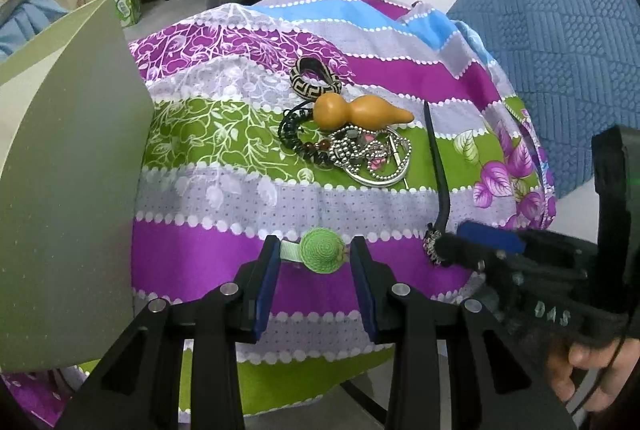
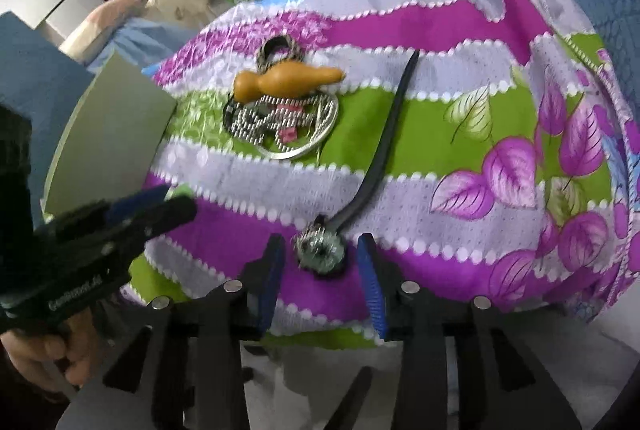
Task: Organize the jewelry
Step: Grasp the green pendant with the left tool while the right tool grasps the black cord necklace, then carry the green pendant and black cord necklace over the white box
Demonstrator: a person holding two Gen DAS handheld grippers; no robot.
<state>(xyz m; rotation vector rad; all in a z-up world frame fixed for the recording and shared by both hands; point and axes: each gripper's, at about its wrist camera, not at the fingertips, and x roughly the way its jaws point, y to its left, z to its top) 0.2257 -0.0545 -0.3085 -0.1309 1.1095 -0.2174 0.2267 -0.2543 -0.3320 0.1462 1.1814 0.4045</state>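
My left tongs (image 1: 314, 262): jaws part-open, straddling the green hat clip (image 1: 322, 252). Pads stand either side of it w/ a gap showing, so not gripped, clip lies flat on the purple stripe of the cloth (image 1: 224, 197). My right tongs (image 2: 322, 262): also part-open, around the rhinestone head of the black hair stick (image 2: 320, 249); small gaps both sides, nothing held. The stick's shaft runs away from me up across the green stripe.

Rest of the jewelry sits further up the cloth in one heap: gourd pendant (image 1: 360, 111), patterned ring (image 1: 316, 77), bead bracelet (image 1: 296, 133), silver heart piece (image 1: 376, 159), touching/overlapping.

Grey-green card or lid (image 1: 68, 165) stands at the left edge, just beside the cloth; prob the drop spot, can't tell for sure.

How I'd do it well: centre each head btw the pads before closing, close slow. The hat clip is low and rounded, so pinch low on it w/o snagging cloth. On the stick, grip the head squarely; the long shaft will swing, so lift straight up, clear of the heap.
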